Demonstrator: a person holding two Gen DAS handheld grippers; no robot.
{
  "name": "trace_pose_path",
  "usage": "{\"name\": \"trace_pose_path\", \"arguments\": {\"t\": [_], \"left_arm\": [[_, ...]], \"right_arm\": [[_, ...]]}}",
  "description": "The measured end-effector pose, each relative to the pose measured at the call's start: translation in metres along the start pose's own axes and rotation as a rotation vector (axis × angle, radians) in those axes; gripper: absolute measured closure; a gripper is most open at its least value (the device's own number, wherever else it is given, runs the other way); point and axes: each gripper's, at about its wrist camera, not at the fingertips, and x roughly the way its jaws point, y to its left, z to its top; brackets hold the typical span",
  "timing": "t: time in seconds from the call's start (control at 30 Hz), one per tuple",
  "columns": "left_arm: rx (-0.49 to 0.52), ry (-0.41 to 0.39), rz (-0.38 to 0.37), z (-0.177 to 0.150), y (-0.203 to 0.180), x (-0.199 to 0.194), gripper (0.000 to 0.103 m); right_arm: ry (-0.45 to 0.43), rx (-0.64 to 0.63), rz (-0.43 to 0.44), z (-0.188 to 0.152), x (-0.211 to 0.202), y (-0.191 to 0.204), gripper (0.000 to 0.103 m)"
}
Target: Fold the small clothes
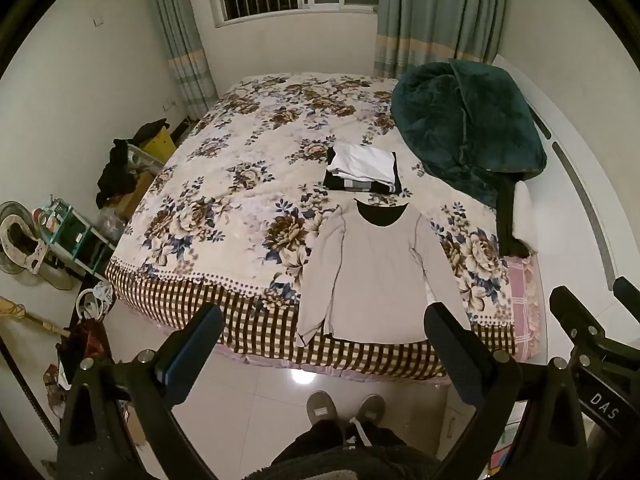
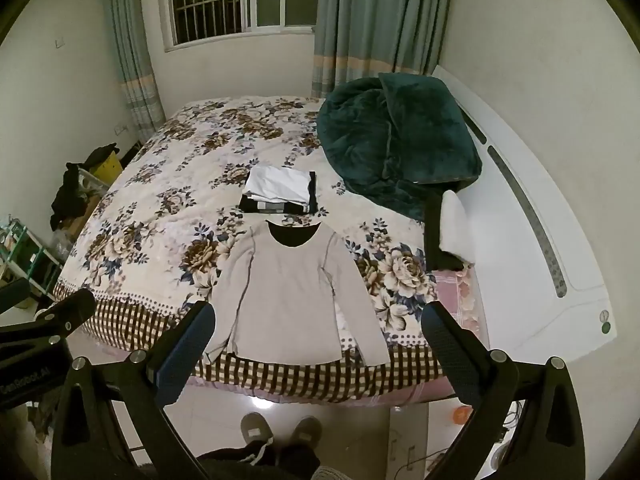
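- Green shelf (image 1: 76,232) stands at the far left, on the floor beside the bed, with a dark heap of clothes (image 1: 116,168) and a yellow box (image 1: 160,146) behind it by the wall.
- Left gripper (image 1: 324,332) hangs over the tiled floor (image 1: 240,408) short of the bed's near edge, its jaws wide apart with nothing between them.
- Floral blanket (image 1: 224,184) covers the bed, with a brown checked border along the near edge.
- Pale grey top (image 1: 372,272) lies flat on the blanket near that edge, neckline away from the person, long sleeves straight down each side, hem and cuffs reaching the checked border.
- Folded stack (image 1: 362,170), white on black, sits just beyond the top's neckline, apart from it.
- Right gripper (image 2: 318,332) hovers likewise before the bed, jaws spread wide and holding nothing; the top shows between its fingers (image 2: 448,344).
- Two grey slippers (image 2: 280,432) stand on the floor below the grippers.
- Dark green quilt (image 1: 468,128) is bundled at the right, against the white headboard (image 2: 532,216).
- Black cloth (image 2: 434,236) and a white pillow (image 2: 454,220) lie just below the quilt.
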Motion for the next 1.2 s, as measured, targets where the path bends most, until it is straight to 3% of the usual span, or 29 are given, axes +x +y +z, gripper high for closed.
{"name": "trace_pose_path", "arguments": {"t": [1.2], "left_arm": [[-0.009,-0.013,-0.013,0.0,0.003,-0.003,0.0]], "right_arm": [[-0.014,-0.013,0.002,0.009,-0.018,0.002,0.0]]}}
